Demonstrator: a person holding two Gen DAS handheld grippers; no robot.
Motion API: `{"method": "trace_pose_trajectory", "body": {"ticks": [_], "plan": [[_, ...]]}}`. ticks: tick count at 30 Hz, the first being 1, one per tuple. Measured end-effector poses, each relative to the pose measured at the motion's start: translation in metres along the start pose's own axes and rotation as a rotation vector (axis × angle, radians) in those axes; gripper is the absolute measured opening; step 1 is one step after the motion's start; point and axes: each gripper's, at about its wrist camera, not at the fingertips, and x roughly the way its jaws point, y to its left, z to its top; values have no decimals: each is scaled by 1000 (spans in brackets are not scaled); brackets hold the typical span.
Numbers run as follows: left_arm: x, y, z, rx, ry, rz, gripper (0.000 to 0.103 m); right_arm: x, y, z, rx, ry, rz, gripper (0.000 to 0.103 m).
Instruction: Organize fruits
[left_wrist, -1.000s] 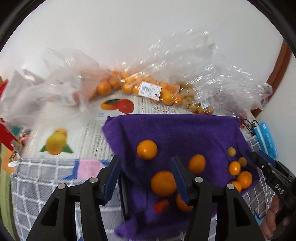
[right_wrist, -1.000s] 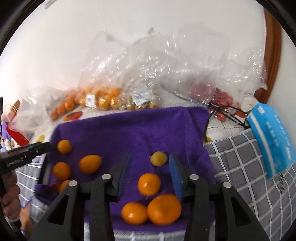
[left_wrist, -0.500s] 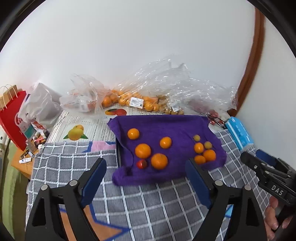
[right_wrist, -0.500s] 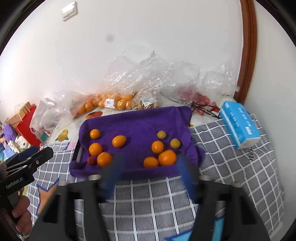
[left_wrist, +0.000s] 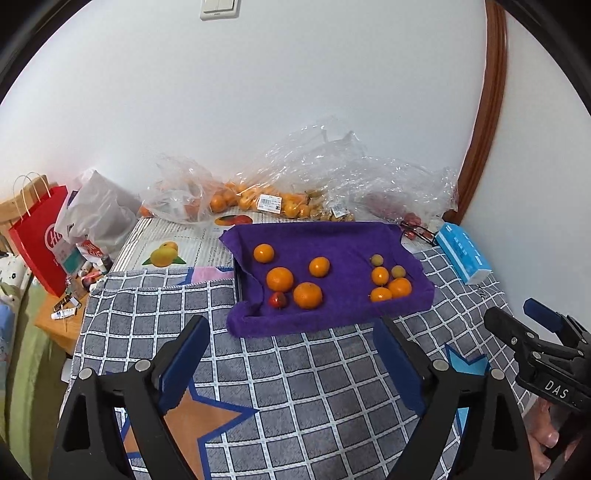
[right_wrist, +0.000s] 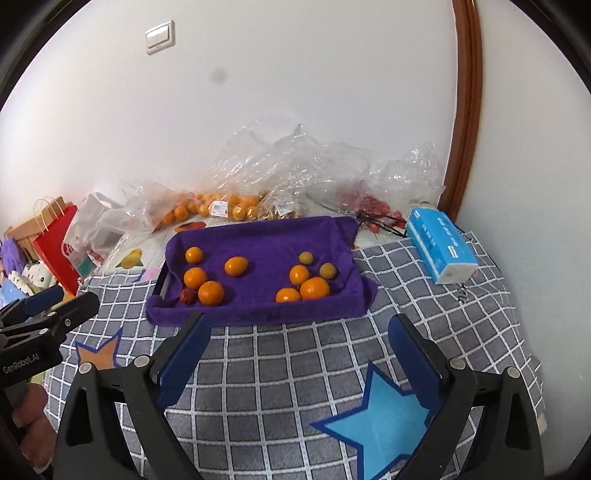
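Left wrist view first: the left gripper (left_wrist: 291, 363) is wide open with nothing in it. It hangs over the checked cloth (left_wrist: 295, 387) on the bench. The fruits lie ahead of it and a bit higher in the picture, on a purple towel (left_wrist: 332, 314) spread over a dark tray (left_wrist: 237, 280). On the left side of the towel sit four oranges (left_wrist: 280, 279) and one small red fruit (left_wrist: 277, 300). On the right side sits a tighter bunch, with a big orange (left_wrist: 399, 287) and two little yellow-green fruits (left_wrist: 398, 272). The towel's long side runs left to right, across both grippers. Right wrist view next: the right gripper (right_wrist: 297, 350) has its jaws opening, and nothing is between them. The right bunch (right_wrist: 314, 288) lies nearer to this gripper, so I think it would reach there, and the left gripper would take the left group (right_wrist: 210, 292). Behind the tray are clear plastic bags (right_wrist: 221, 206) with more oranges inside. A blue tissue pack (right_wrist: 441, 245) lies far right.
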Motion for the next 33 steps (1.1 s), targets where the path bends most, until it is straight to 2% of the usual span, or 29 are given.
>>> {"method": "trace_pose_trajectory", "body": {"ticks": [10, 33], "plan": [[-10, -13, -6, 23, -10, 6, 90, -10, -6, -8, 4, -1, -6, 96], [-9, -13, -3, 19, -6, 11, 90, -9, -9, -8, 11, 4, -10, 96]]}}
